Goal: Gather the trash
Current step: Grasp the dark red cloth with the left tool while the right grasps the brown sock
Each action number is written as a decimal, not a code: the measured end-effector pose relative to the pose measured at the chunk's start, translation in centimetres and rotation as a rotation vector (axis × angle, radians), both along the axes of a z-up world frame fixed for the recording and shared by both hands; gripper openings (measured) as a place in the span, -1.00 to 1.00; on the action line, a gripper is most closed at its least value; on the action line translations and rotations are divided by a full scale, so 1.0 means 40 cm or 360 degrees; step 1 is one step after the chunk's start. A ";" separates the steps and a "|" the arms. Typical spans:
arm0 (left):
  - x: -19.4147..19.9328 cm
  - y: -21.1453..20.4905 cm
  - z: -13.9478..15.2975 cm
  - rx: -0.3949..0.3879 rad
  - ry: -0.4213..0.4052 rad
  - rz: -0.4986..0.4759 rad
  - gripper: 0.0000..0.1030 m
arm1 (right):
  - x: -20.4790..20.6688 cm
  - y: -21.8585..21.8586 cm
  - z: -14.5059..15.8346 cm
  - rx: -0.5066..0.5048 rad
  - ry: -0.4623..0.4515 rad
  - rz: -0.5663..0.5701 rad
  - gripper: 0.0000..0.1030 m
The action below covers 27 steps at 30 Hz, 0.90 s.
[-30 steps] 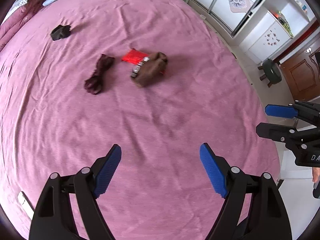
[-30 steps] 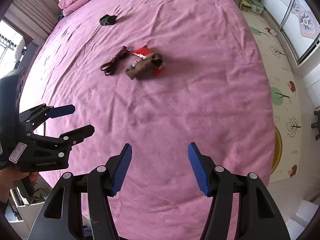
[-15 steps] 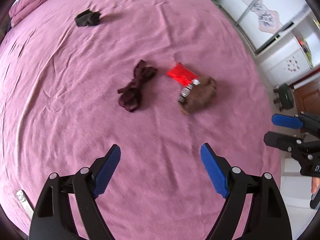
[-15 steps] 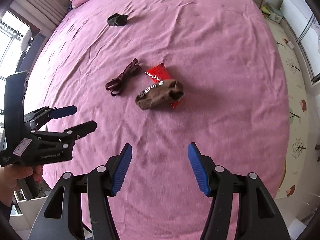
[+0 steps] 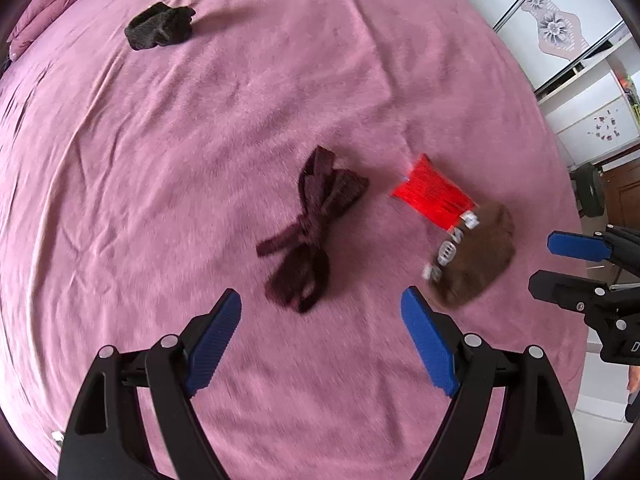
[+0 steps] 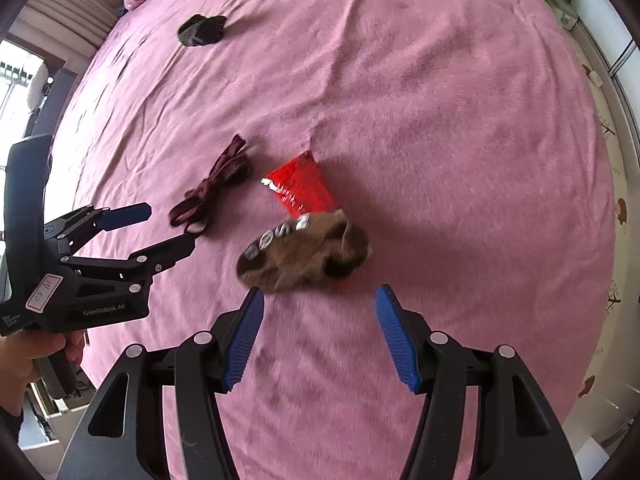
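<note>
Trash on the bed: a red foil wrapper (image 6: 302, 190) lies flat near the middle of the pink bedspread (image 6: 440, 80), its near end tucked under a brown sock (image 6: 304, 256) with pale lettering along the cuff, so that the two touch and partly overlap. Just beside them, on the side of the left gripper, rests a dark maroon knotted stocking (image 5: 312, 232); well apart, toward the pillows, sits a small black bundle of cloth (image 5: 160, 30). The right gripper (image 6: 318, 336) hangs above the bedspread just short of the sock, its blue fingers (image 6: 244, 340) spread with nothing between them. The left gripper (image 5: 322, 342), carried in a person's hand (image 6: 36, 354), hovers just short of the stocking, jaws spread wider and likewise empty. The step in hand appears to be the approach, with no item yet grasped. Since the wrapper is the only evident trash and is pinned by the sock, the next move probably calls for pinching the wrapper at its exposed far end, or for lifting the sock aside first. A thin foil sheet on soft plush is likely to slip or crumple, and a deep grasp could catch the bedspread.
</note>
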<state>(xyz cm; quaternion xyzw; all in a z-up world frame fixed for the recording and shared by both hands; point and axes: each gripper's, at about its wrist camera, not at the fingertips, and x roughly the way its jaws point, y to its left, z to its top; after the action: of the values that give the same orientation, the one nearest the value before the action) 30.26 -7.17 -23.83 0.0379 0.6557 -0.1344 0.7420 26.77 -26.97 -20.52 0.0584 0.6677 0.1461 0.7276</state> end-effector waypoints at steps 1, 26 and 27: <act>0.010 0.001 -0.009 0.0000 0.0009 -0.0002 0.59 | 0.008 0.000 -0.008 0.0003 0.0008 -0.0004 0.12; 0.019 0.004 -0.114 -0.0043 0.0085 0.0072 -0.58 | -0.003 -0.011 -0.056 -0.0019 0.0026 -0.0017 -0.78; 0.004 0.007 -0.109 -0.0060 0.0086 0.0064 -0.58 | -0.012 -0.014 -0.051 -0.0013 0.0026 -0.0025 -0.78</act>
<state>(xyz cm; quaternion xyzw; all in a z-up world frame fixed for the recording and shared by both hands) 30.41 -6.88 -28.21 0.0070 0.6735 -0.1327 0.7272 26.27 -27.55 -22.57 0.0618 0.6739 0.1371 0.7234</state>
